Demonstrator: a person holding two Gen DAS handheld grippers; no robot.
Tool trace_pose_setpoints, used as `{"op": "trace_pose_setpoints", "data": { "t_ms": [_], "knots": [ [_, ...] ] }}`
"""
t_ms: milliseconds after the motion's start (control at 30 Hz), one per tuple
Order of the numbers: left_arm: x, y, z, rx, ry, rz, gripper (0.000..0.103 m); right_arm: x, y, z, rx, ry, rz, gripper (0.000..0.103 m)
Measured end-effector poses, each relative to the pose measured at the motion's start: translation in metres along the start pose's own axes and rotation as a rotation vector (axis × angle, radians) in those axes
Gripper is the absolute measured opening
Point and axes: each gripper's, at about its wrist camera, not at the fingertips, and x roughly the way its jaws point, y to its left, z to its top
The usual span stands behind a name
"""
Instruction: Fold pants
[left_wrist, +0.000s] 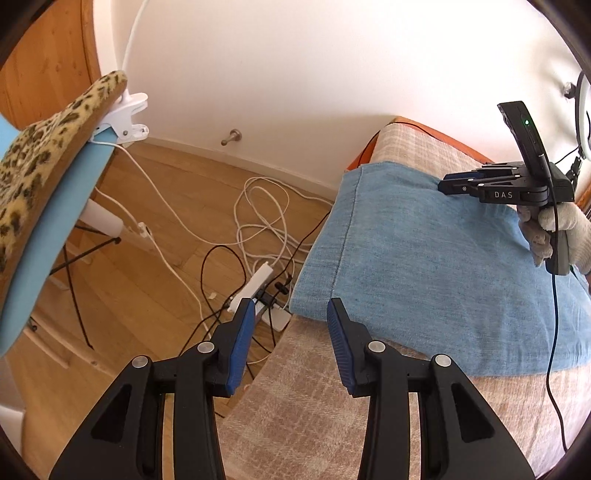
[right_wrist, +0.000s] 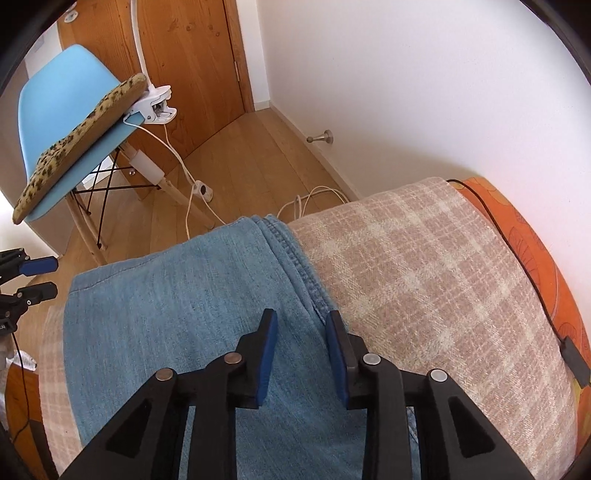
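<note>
the pants (left_wrist: 436, 266) lie folded as a flat blue denim rectangle on a plaid blanket (right_wrist: 424, 266), filling the right half of the left wrist frame and the lower centre of the right wrist frame. their near end is cut off by the frame edge in both views, so how many layers are stacked is hard to make out.

the left gripper (left_wrist: 291, 332) sits at the bottom of its frame with its blue pads apart and nothing between them, pointing at the corner of the denim and the blanket's edge; behind it the floor shows a tangle of white cables (left_wrist: 266, 221).

the right gripper (right_wrist: 301, 350) has its pads apart with a narrower gap, above the seamed edge of the pants; whether the tips touch the cloth cannot be told. in the left wrist frame it appears at the upper right, side-on, held by a gloved hand (left_wrist: 565, 229) that is partly cut off.

a blue chair (right_wrist: 62, 122) with a leopard-print cushion (right_wrist: 81, 144) stands at the upper left, its back cropped.
</note>
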Motion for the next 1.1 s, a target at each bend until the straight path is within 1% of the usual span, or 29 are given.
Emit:
{"op": "trace_pose_setpoints", "data": {
  "t_ms": [33, 67, 267, 300, 333, 367, 400, 433, 467, 533, 567, 633, 667, 700, 767, 800, 867, 900, 967, 1000, 1033, 1067, 1100],
  "knots": [
    [0.002, 0.000, -0.001, -0.002, 0.003, 0.001, 0.039, 0.001, 0.003, 0.000, -0.021, 0.000, -0.013, 0.005],
    [0.004, 0.002, -0.001, -0.006, 0.007, 0.000, 0.039, 0.002, 0.005, 0.001, -0.036, 0.003, -0.028, 0.002],
    [0.011, 0.006, 0.001, -0.025, 0.002, -0.015, 0.039, -0.010, 0.008, 0.000, -0.059, -0.032, -0.034, 0.000],
    [0.012, 0.007, 0.001, -0.029, 0.002, -0.020, 0.039, -0.013, 0.007, 0.000, -0.060, -0.043, -0.021, 0.000],
    [0.012, 0.007, 0.001, -0.031, 0.002, -0.025, 0.039, -0.017, 0.008, 0.000, -0.076, -0.054, -0.008, 0.002],
    [0.013, 0.008, 0.000, -0.030, 0.001, -0.026, 0.039, -0.017, 0.008, 0.000, -0.086, -0.040, -0.003, 0.009],
    [0.013, 0.007, 0.000, -0.028, 0.001, -0.026, 0.039, -0.015, 0.007, 0.001, -0.083, -0.010, 0.000, 0.022],
    [0.013, 0.007, -0.001, -0.026, 0.001, -0.028, 0.039, -0.013, 0.007, 0.002, -0.083, 0.003, 0.000, 0.026],
    [0.014, 0.007, -0.001, -0.024, 0.002, -0.031, 0.039, -0.013, 0.009, 0.001, -0.099, 0.003, -0.023, 0.027],
    [0.014, 0.005, -0.002, -0.015, 0.003, -0.031, 0.039, -0.008, 0.014, 0.000, -0.144, 0.024, -0.072, 0.026],
    [0.014, 0.004, -0.002, -0.012, 0.002, -0.031, 0.039, -0.005, 0.015, -0.001, -0.155, 0.034, -0.082, 0.026],
    [0.013, 0.004, -0.002, -0.007, 0.001, -0.031, 0.039, -0.002, 0.020, -0.002, -0.174, 0.039, -0.079, 0.015],
    [0.013, 0.004, -0.002, -0.008, -0.001, -0.030, 0.039, -0.002, 0.022, -0.003, -0.184, 0.038, -0.101, 0.003],
    [0.012, 0.005, -0.002, -0.010, -0.001, -0.031, 0.039, -0.001, 0.025, -0.003, -0.191, 0.033, -0.125, 0.000],
    [0.011, 0.007, -0.003, -0.014, -0.002, -0.029, 0.039, -0.007, 0.027, -0.002, -0.191, 0.012, -0.129, 0.000],
    [0.010, 0.009, -0.003, -0.017, -0.006, -0.029, 0.039, -0.013, 0.026, -0.001, -0.191, -0.012, -0.146, 0.000],
    [0.008, 0.013, -0.003, -0.030, -0.012, -0.031, 0.039, -0.022, 0.016, 0.005, -0.149, -0.044, -0.145, 0.000],
    [0.008, 0.015, -0.002, -0.039, -0.011, -0.037, 0.039, -0.021, 0.009, 0.007, -0.125, -0.027, -0.144, 0.000],
    [0.009, 0.017, 0.000, -0.057, -0.011, -0.043, 0.039, -0.012, 0.006, 0.008, -0.135, -0.003, -0.230, 0.000],
    [0.009, 0.018, 0.001, -0.066, -0.010, -0.053, 0.039, -0.007, 0.005, 0.007, -0.136, 0.013, -0.229, 0.000],
    [0.010, 0.019, 0.002, -0.073, -0.008, -0.066, 0.039, -0.005, 0.005, 0.005, -0.134, 0.022, -0.184, 0.000],
    [0.011, 0.018, 0.003, -0.075, -0.005, -0.080, 0.039, -0.003, 0.006, 0.004, -0.136, 0.023, -0.177, 0.000],
    [0.012, 0.018, 0.003, -0.077, -0.004, -0.086, 0.039, -0.003, 0.006, 0.002, -0.135, 0.017, -0.194, 0.004]
  ]
}}
